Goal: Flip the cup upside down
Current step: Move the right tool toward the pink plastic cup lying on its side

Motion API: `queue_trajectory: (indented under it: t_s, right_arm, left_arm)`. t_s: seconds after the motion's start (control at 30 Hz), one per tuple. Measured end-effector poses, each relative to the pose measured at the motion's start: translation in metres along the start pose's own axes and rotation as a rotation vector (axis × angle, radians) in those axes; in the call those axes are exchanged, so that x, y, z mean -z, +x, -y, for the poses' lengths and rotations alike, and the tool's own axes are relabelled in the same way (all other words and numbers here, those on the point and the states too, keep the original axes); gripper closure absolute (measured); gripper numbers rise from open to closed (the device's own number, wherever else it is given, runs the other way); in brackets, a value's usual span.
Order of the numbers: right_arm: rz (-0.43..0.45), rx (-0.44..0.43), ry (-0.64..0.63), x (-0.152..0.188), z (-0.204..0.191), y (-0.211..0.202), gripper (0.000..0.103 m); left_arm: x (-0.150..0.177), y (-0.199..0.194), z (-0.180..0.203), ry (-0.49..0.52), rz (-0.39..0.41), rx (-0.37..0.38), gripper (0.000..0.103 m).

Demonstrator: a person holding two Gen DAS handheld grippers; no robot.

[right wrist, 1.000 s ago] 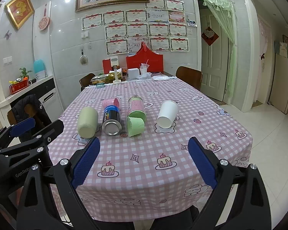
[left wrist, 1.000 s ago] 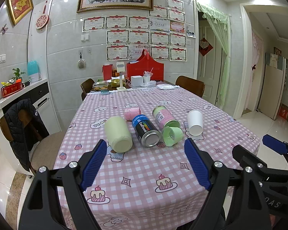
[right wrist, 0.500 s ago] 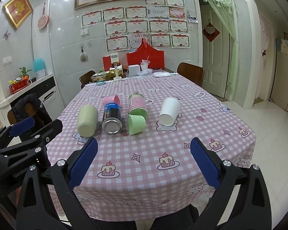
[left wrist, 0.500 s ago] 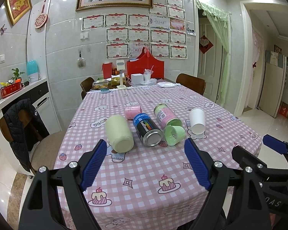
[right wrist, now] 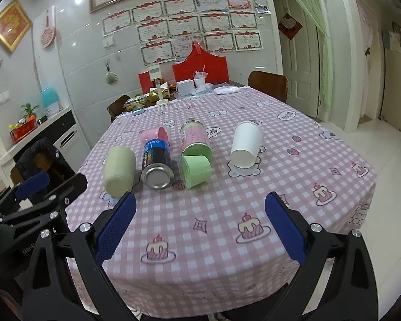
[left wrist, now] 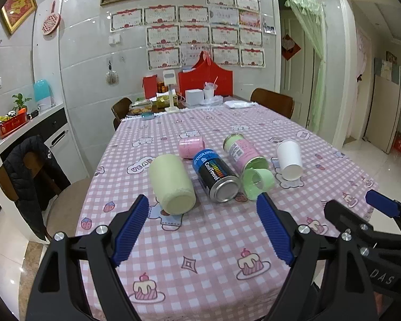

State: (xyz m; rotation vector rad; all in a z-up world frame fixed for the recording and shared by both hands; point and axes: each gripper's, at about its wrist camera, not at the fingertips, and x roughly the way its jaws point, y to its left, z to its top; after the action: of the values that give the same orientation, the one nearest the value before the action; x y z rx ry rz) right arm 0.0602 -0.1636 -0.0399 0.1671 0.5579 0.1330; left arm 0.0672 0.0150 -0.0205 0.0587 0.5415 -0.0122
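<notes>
Left tongs [left wrist: 203, 224]: spread wide, blue pads [left wrist: 131, 230] apart, nothing between; hovering above the near edge of the table, short of the row of containers.
Right tongs [right wrist: 200, 222]: spread wide, blue pads [right wrist: 284, 227] apart, nothing gripped; likewise above the near edge, toward the near right corner.
Table [right wrist: 294, 187]: covered with pink-and-white checked cloth printed with cakes and bears.
White cup [right wrist: 246, 144]: lying tilted on its side, apart from the other containers, rightmost in the row, toward the right edge; which end faces the cameras cannot be told. Not touched by either tool.
Green cup [right wrist: 195, 170]: on its side, just beside the near end of the pink-labelled can, possibly touching; open mouth seen in the left wrist view.
Pink-labelled can [right wrist: 195, 140]: on its side, lengthwise toward the far edge, left of the white cup.
Blue can [left wrist: 216, 172]: on its side, metal base toward the near edge, between the pale container and the pink-labelled can.
Pale yellow-green container [left wrist: 172, 183]: on its side, leftmost in the row, nearest the left edge.
Pink cup [left wrist: 191, 147]: on its side behind the blue can.
Far edge: red boxes [left wrist: 205, 80], small white box and assorted clutter.
Chairs: one with a dark jacket [left wrist: 32, 165] at the left edge; brown chair [right wrist: 267, 84] at the far right corner.
</notes>
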Motion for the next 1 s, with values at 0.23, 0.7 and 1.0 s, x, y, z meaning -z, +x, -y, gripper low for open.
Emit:
queue_trajectory:
  t_s: [0.23, 0.7, 1.0]
  right_arm:
    - [-0.040, -0.029, 0.086, -0.014, 0.007, 0.042, 0.009]
    - [-0.059, 0.048, 0.196, -0.056, 0.000, 0.136, 0.009]
    - [-0.103, 0.127, 0.232, -0.073, -0.005, 0.186, 0.009]
  left_arm:
    - [-0.018, 0.050, -0.003, 0.046, -0.066, 0.005, 0.021]
    - [-0.074, 0.169, -0.020, 0.247, -0.216, 0.062, 0.021]
    - [-0.111, 0.246, -0.038, 0.369, -0.333, 0.128, 0.021]
